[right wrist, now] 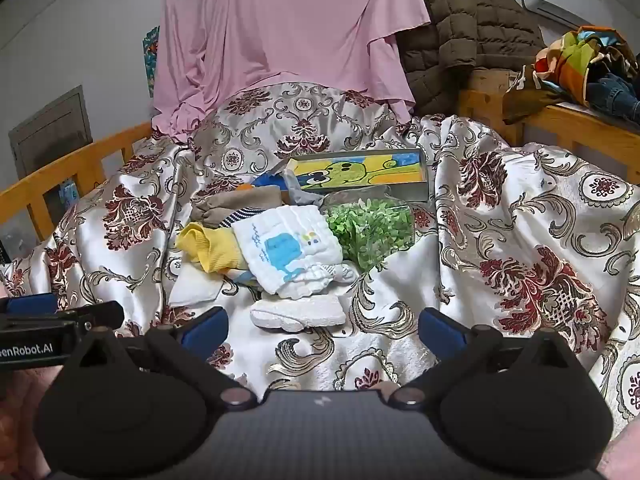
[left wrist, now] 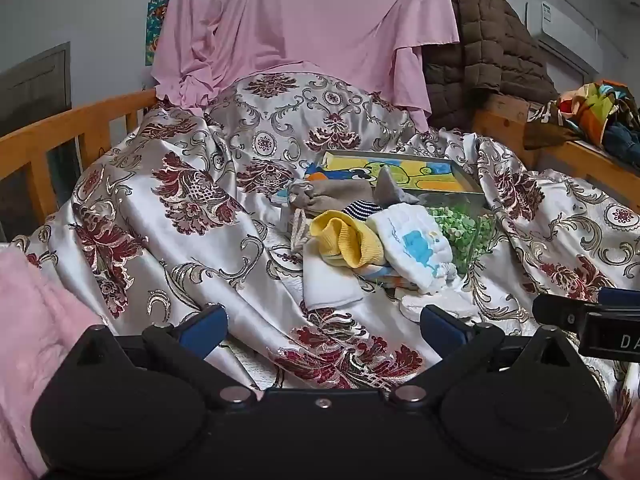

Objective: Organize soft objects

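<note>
A heap of soft things lies on a floral satin bedspread (left wrist: 160, 216) (right wrist: 520, 216): a yellow knit piece (left wrist: 346, 240) (right wrist: 212, 250), a white cloth with a blue print (left wrist: 412, 246) (right wrist: 286, 252), a beige drawstring pouch (left wrist: 328, 196) (right wrist: 236, 202), a folded white cloth (left wrist: 326, 284) (right wrist: 192, 284) and a white fluffy piece (right wrist: 298, 314). My left gripper (left wrist: 324, 330) stands open, short of the heap, nothing between its fingers. My right gripper (right wrist: 323, 328) is open too, just before the white fluffy piece.
A shallow box with a cartoon picture (left wrist: 404, 170) (right wrist: 360, 172) and a bag of green foliage (left wrist: 464, 232) (right wrist: 370, 232) sit behind the heap. Pink cloth (left wrist: 296, 16) and a brown quilted coat (right wrist: 452, 28) hang at the back. Wooden rails (left wrist: 52, 140) (right wrist: 576, 124) flank the bed.
</note>
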Available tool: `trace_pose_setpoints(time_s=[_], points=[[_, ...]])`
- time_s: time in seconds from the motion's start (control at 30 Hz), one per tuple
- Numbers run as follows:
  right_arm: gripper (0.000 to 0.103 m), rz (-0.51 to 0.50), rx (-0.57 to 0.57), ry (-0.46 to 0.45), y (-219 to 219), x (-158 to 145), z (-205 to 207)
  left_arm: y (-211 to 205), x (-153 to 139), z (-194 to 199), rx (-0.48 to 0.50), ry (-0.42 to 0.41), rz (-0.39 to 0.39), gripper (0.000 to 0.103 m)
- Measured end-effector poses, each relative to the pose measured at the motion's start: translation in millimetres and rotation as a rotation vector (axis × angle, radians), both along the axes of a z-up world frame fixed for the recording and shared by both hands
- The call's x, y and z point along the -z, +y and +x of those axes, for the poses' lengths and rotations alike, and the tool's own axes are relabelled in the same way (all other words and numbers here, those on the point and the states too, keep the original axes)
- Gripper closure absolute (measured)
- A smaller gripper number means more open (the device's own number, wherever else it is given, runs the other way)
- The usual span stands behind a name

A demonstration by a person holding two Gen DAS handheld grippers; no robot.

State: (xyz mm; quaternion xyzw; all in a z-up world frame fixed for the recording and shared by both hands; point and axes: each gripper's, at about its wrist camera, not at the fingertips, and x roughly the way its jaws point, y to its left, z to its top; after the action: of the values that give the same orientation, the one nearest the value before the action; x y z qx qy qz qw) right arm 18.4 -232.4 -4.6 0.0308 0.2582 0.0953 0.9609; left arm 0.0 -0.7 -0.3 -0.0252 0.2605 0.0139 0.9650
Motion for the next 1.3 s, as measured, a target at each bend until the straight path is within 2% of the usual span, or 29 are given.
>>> trace_pose_setpoints(time_s=[1.3], points=[[0.000, -0.003, 0.000, 0.005, 0.7, 0.9, 0.6, 0.3, -0.2, -0.1, 0.001, 0.001, -0.009, 0.001]])
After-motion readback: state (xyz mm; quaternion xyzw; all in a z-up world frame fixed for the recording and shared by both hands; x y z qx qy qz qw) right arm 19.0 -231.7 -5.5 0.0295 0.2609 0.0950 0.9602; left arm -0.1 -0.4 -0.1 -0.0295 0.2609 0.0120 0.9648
